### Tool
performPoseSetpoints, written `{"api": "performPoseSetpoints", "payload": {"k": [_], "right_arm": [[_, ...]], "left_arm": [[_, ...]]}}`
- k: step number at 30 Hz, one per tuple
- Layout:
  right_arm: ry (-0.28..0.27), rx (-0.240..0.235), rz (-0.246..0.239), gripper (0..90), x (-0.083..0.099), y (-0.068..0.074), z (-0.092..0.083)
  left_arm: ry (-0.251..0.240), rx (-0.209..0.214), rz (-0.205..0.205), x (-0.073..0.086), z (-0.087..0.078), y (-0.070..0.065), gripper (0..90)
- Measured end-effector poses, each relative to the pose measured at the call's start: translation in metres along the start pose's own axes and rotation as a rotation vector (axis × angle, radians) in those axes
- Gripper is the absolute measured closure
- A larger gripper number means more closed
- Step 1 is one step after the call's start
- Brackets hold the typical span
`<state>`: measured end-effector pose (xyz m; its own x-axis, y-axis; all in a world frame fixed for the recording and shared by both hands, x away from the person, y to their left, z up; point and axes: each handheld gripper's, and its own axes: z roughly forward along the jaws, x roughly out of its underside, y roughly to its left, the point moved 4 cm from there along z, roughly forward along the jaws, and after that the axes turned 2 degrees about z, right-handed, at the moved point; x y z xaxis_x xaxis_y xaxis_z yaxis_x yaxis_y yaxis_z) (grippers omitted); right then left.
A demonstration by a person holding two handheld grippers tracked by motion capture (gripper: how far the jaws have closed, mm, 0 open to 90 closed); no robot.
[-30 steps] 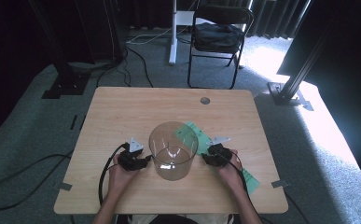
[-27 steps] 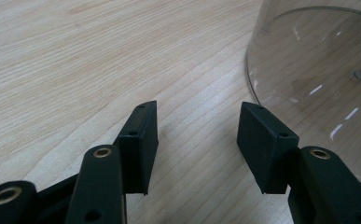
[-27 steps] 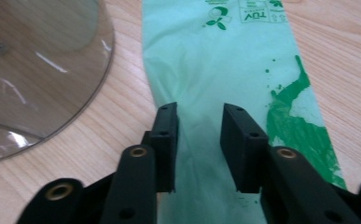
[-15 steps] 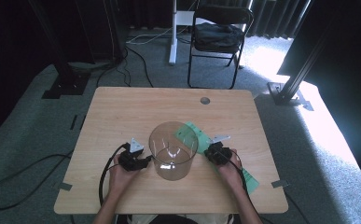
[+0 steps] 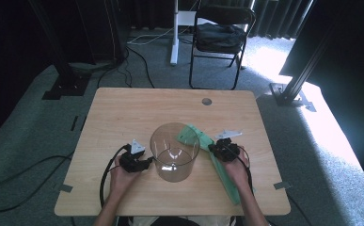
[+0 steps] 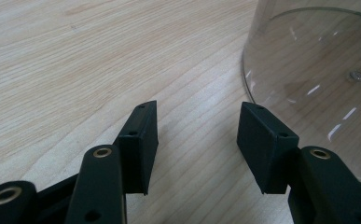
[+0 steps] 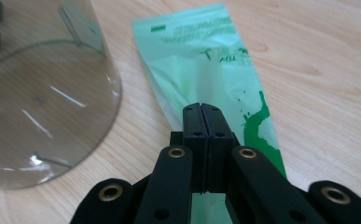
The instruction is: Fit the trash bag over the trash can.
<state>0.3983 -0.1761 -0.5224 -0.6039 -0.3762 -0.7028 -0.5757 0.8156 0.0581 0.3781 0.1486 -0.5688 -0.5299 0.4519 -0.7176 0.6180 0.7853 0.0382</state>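
On the wooden tabletop (image 5: 123, 108) a clear plastic container (image 5: 174, 150) stands upright near the person's edge, with a flat green plastic bag (image 5: 222, 172) lying just to its right, one end close beside the container's wall and the rest stretching toward the near right corner. The right tool (image 7: 201, 108) sits over the bag's middle with its 2 jaws pressed together; from the right gripper view I cannot tell whether any film is pinched between them, though the bag lies directly under and around the tips. The left tool (image 6: 197, 135) rests low on the bare wood at the container's left side, its 2 jaws apart with nothing between them, and the right-hand jaw stands just beside the container's curved wall.
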Motion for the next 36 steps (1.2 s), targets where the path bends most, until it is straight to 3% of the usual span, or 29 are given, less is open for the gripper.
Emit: {"api": "performPoseSetpoints", "payload": {"k": [17, 36], "right_arm": [[-0.098, -0.046, -0.019, 89.8, -0.026, 0.004, -0.038], [-0.144, -0.057, -0.063, 89.8, -0.057, 0.006, -0.067]], "left_arm": [[-0.002, 0.001, 0.000, 0.000, 0.000, 0.000, 48.5], [-0.001, 0.003, 0.000, 0.000, 0.000, 0.000, 48.5]]}}
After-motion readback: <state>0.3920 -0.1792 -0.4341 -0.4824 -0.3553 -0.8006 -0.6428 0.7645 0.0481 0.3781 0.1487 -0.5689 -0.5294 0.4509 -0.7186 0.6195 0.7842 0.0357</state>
